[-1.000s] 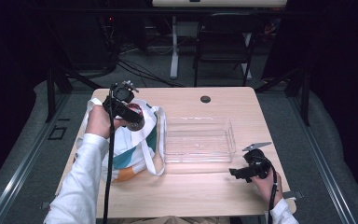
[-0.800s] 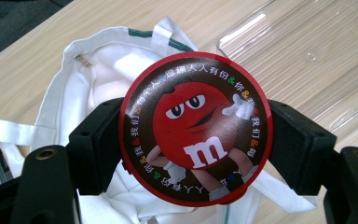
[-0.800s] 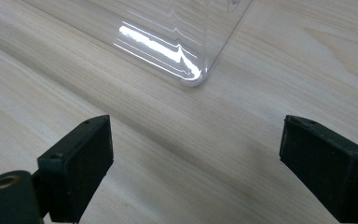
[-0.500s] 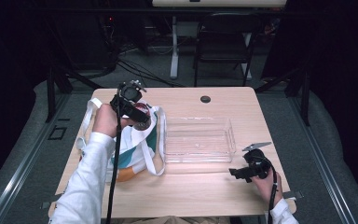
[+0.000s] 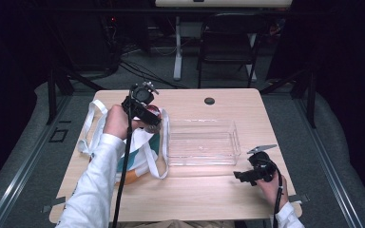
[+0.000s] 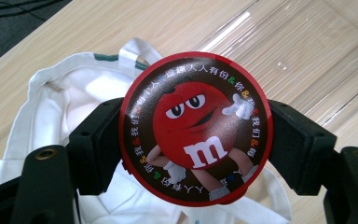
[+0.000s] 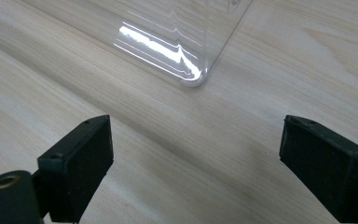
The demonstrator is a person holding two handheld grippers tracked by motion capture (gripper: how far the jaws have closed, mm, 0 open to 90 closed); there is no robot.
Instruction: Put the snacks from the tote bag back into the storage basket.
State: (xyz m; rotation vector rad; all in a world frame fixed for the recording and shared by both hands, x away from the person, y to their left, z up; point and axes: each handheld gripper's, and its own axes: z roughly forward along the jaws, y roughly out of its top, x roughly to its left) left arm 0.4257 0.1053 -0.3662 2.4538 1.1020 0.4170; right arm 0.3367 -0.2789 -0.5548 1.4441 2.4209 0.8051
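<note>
Left gripper (image 5: 145, 105), seen from the high view, is raised over a white tote bag (image 5: 138, 149) at the left of a pale wooden table (image 5: 204, 194), its jaws pinching a small round tin (image 5: 153, 114) by its edges. Right gripper (image 5: 247, 175) rests near the table's front right corner, jaws spread and holding nothing, just beside a clear plastic tray (image 5: 203, 142) that lies lengthwise across the middle of the table. A small black disc (image 5: 209, 100) sits near the far edge. The bag has long white straps and patches of teal and orange print. Around the table the room is dark, with a grey floor, cables, and a folding chair (image 5: 228, 45) beyond the far side.

From the left gripper (image 6: 196, 140) view, the tin (image 6: 196, 128) faces the camera flat on, clamped at its left and right sides. Its lid has a red rim and a dark brown face showing the red M&M's character with a white "m" on its body. A ring of Chinese characters with coloured "&" signs runs around the edge; the small print is hard to read. The character stands roughly upright, tilted slightly. Below the tin lies the bag (image 6: 74, 102), open, and to the upper right the tray (image 6: 307, 42).

From the right gripper (image 7: 196, 154) view, the jaws stand wide apart over bare table (image 7: 121, 140) with light grain. One rounded corner of the tray (image 7: 186, 42) lies ahead, catching a bright glare.
</note>
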